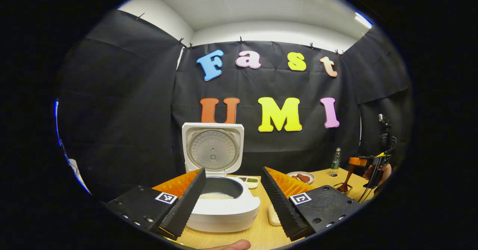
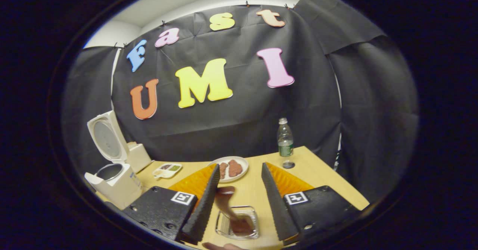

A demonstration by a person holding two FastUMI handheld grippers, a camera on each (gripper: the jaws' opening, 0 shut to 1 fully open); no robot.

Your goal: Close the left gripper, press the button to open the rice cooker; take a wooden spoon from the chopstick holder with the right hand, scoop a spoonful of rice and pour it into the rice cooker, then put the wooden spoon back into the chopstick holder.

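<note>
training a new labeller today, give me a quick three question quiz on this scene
1. True or false: the lid of the rice cooker is shut.
2. What stands in the chopstick holder between the fingers of the right tool? A) a whisk B) a wooden spoon C) a knife
3. Fill in: the jaws of the left tool are ____.
Key: 1 false, the lid stands up; 2 B; 3 open.
</note>
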